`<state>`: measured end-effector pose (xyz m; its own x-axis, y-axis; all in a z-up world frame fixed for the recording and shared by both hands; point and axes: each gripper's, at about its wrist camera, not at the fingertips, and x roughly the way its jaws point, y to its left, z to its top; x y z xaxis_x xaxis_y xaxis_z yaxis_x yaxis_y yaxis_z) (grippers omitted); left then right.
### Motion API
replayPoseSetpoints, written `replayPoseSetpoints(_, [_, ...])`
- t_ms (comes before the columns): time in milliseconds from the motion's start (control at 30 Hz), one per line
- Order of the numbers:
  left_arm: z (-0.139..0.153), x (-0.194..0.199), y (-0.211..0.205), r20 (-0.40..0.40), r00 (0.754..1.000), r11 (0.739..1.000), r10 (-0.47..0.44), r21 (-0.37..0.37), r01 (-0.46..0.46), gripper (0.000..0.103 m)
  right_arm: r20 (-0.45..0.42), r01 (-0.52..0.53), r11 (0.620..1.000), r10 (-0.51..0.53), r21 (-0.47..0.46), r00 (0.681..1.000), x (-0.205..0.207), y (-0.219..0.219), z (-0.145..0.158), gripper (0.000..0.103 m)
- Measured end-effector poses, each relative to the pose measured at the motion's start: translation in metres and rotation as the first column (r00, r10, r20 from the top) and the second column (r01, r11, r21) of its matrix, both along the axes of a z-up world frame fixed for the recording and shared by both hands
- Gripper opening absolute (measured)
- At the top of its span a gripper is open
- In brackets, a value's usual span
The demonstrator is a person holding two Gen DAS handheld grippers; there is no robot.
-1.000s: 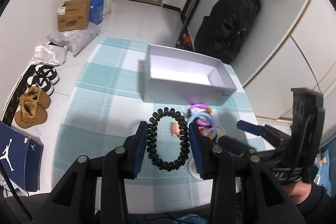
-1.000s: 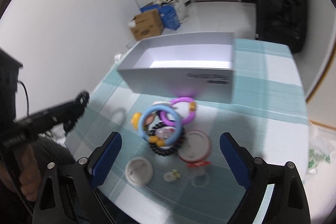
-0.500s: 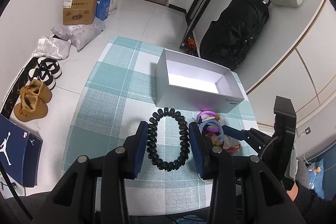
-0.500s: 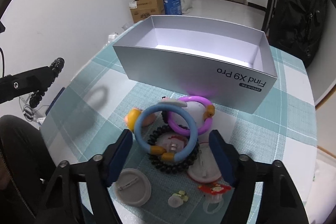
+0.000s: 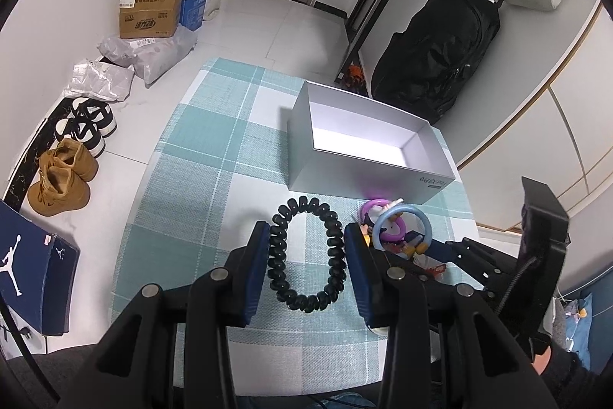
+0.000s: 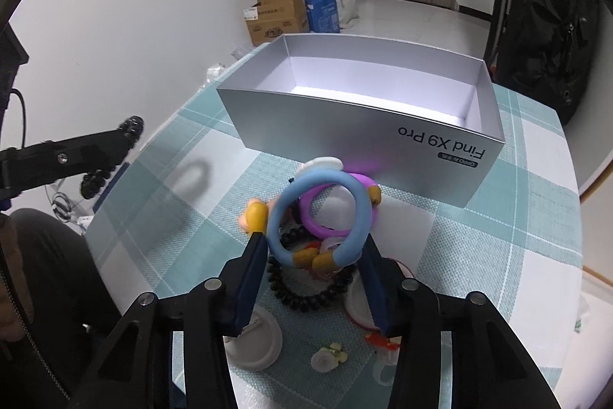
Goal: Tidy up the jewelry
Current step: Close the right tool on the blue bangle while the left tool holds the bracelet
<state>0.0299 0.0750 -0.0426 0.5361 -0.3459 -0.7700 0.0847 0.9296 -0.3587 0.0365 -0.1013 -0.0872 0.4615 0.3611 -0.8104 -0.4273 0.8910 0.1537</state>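
Note:
My left gripper [image 5: 306, 248] is shut on a black coiled bracelet [image 5: 304, 255] and holds it above the checked tablecloth, short of the open grey box [image 5: 367, 171]. It also shows at the left of the right wrist view [image 6: 111, 156]. My right gripper [image 6: 312, 255] is shut on a blue ring bracelet [image 6: 320, 213], its pads touching both sides, over a pile with a purple ring [image 6: 329, 217] and a black bead bracelet [image 6: 306, 294]. The box [image 6: 364, 137], marked Find X9 Pro, is empty inside.
White round badges [image 6: 256, 336], a small flower piece [image 6: 329, 357] and a red trinket [image 6: 383, 342] lie near the table's front edge. Shoes [image 5: 61, 179], cardboard boxes [image 5: 149, 10] and a black bag [image 5: 440, 56] are on the floor around the table.
My right gripper moved in over the pile and closed from wide open onto the blue ring. My left gripper rose and drew back with the black coiled bracelet still held.

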Motion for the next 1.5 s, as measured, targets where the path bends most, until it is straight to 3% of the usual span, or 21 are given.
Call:
replayPoseSetpoints(333, [-0.002,0.001,-0.012,-0.007,1.0,0.999,-0.02,0.032,0.02,0.034,0.024,0.001,0.993,-0.004,0.114,1.0,-0.016,-0.018,0.014,0.041])
replayPoseSetpoints(633, [-0.004,0.001,-0.023,-0.014,1.0,0.998,-0.028,0.058,0.029,0.034,0.031,0.022,0.99,-0.026,0.136,0.999,-0.021,-0.031,0.017,0.041])
replayPoseSetpoints(667, [-0.005,0.001,-0.023,-0.016,1.0,0.998,-0.026,0.059,0.027,0.034,0.051,0.021,0.99,-0.029,0.141,0.998,-0.021,-0.031,0.02,0.044])
replayPoseSetpoints(700, [-0.006,0.0,-0.023,-0.017,1.0,0.998,-0.023,0.058,0.024,0.034,0.061,0.016,0.989,-0.025,0.145,0.998,-0.022,-0.03,0.021,0.057])
replayPoseSetpoints(767, [-0.007,0.001,-0.023,-0.022,1.0,0.998,-0.021,0.056,0.022,0.034,0.072,0.015,0.99,-0.026,0.141,0.997,-0.018,-0.026,0.021,0.071])
replayPoseSetpoints(967, [-0.009,0.002,-0.022,-0.028,0.999,0.998,-0.016,0.063,0.018,0.034,0.038,0.005,0.999,-0.006,0.043,0.999,0.002,-0.003,0.009,0.071])
replayPoseSetpoints(1067, [-0.011,0.004,-0.019,-0.035,0.999,0.998,-0.013,0.059,0.015,0.034,0.015,0.011,0.999,-0.011,0.037,1.0,0.01,0.001,0.003,0.071])
replayPoseSetpoints(1133, [-0.01,0.005,-0.02,-0.034,0.999,0.998,-0.014,0.06,0.016,0.034,0.024,0.018,0.999,-0.019,0.032,1.0,0.016,0.003,0.002,0.07])
replayPoseSetpoints(1200, [-0.01,0.005,-0.02,-0.031,0.999,0.998,-0.014,0.064,0.016,0.034,0.008,0.03,0.999,-0.03,0.032,1.0,0.021,0.0,-0.002,0.06])
replayPoseSetpoints(1267, [-0.01,0.006,-0.021,-0.032,0.999,0.998,-0.016,0.065,0.018,0.034,-0.01,0.038,0.998,-0.037,0.045,0.999,0.024,-0.002,-0.003,0.059])
replayPoseSetpoints(1367, [-0.01,0.007,-0.021,-0.033,0.999,0.998,-0.017,0.062,0.019,0.034,0.004,0.029,0.999,-0.029,0.034,1.0,0.023,-0.002,-0.002,0.043])
replayPoseSetpoints(1500, [-0.01,0.009,-0.023,-0.037,0.999,0.998,-0.017,0.058,0.02,0.034,0.017,0.014,1.0,-0.014,0.015,1.0,0.021,0.002,-0.003,0.042])
